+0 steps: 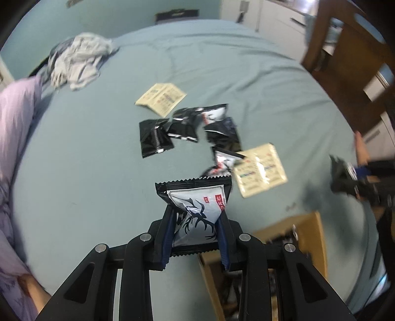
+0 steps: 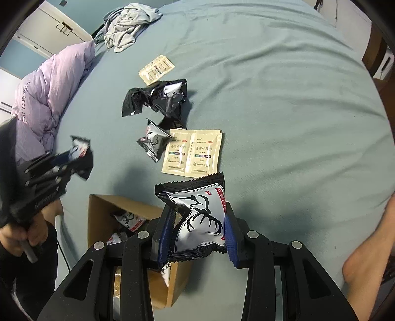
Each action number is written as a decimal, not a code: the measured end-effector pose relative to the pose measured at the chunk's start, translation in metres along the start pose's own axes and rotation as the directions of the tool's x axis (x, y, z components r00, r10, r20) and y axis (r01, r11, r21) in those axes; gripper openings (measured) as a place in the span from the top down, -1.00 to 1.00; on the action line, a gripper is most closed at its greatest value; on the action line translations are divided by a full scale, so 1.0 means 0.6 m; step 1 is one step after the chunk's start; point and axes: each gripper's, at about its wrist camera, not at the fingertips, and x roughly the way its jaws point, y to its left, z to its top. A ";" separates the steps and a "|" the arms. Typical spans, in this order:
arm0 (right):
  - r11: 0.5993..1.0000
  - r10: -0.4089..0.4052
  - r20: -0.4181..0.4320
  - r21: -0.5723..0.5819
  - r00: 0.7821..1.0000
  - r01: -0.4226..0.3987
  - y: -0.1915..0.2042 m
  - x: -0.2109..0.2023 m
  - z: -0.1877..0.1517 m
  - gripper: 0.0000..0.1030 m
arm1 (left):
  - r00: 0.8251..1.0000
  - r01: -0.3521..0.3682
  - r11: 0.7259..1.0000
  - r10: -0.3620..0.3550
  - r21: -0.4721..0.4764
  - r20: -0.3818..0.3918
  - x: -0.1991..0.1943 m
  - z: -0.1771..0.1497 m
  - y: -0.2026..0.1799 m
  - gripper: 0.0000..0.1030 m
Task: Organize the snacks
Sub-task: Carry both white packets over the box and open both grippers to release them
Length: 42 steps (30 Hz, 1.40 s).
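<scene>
My left gripper [image 1: 197, 216] is shut on a black-and-white snack packet [image 1: 197, 195] printed with antlers, held above the bed. In the right wrist view the left gripper [image 2: 76, 160] shows blurred at the left with that packet [image 2: 80, 148]. My right gripper [image 2: 198, 214] is shut on a matching antler packet [image 2: 197, 205] above the open cardboard box [image 2: 103, 205]. The right gripper [image 1: 345, 177] appears blurred at the right of the left wrist view. Several loose packets [image 2: 158, 98] lie on the sheet, one antler packet [image 2: 153, 139] among them. Cream sachets [image 2: 195, 153] [image 2: 155, 68] lie beside them.
The box [image 1: 311, 227] holds a few antler packets [image 2: 128, 219]. A lilac duvet [image 2: 49, 93] and crumpled grey clothes [image 2: 128, 22] lie at the bed's far left. A wooden chair [image 1: 350, 74] stands at the right. A bare foot [image 2: 365, 251] rests on the blue-grey sheet [image 2: 284, 98].
</scene>
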 end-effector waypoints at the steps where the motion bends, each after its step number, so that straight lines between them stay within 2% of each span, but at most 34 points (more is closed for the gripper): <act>1: 1.000 0.003 0.007 -0.001 1.000 -0.003 0.004 -0.007 -0.001 0.30 | 1.000 0.000 1.000 0.000 0.017 0.008 -0.010 -0.008 0.001 0.41; 5: 1.000 -0.008 0.034 -0.016 0.999 0.009 0.019 -0.034 -0.009 0.30 | 1.000 0.015 0.998 -0.016 0.055 0.021 -0.051 -0.043 -0.012 0.41; 11: 0.999 -0.032 0.038 -0.031 0.999 0.033 0.037 -0.057 -0.025 0.30 | 0.999 0.036 0.993 -0.036 0.110 -0.003 -0.065 -0.094 -0.042 0.41; 14: 0.998 -0.032 0.051 -0.055 0.998 0.035 0.050 -0.071 -0.028 0.30 | 0.998 0.054 0.986 -0.057 0.160 0.014 -0.083 -0.112 -0.063 0.41; 16: 0.996 -0.032 0.058 -0.077 0.998 0.037 0.059 -0.076 -0.031 0.30 | 0.998 0.064 0.985 -0.067 0.161 0.013 -0.086 -0.121 -0.070 0.41; 22: 0.994 -0.052 0.028 -0.097 0.998 0.055 0.069 -0.066 -0.039 0.30 | 0.996 0.093 0.980 -0.091 0.175 -0.018 -0.067 -0.150 -0.096 0.41; 37: 0.981 -0.115 -0.022 -0.158 0.993 0.110 0.112 -0.016 -0.038 0.30 | 0.992 0.072 0.975 -0.049 0.209 -0.113 -0.004 -0.200 -0.124 0.41; 42: 0.980 -0.120 -0.027 -0.165 0.992 0.114 0.119 -0.007 -0.037 0.30 | 0.993 0.059 0.971 -0.034 0.233 -0.110 0.007 -0.208 -0.131 0.39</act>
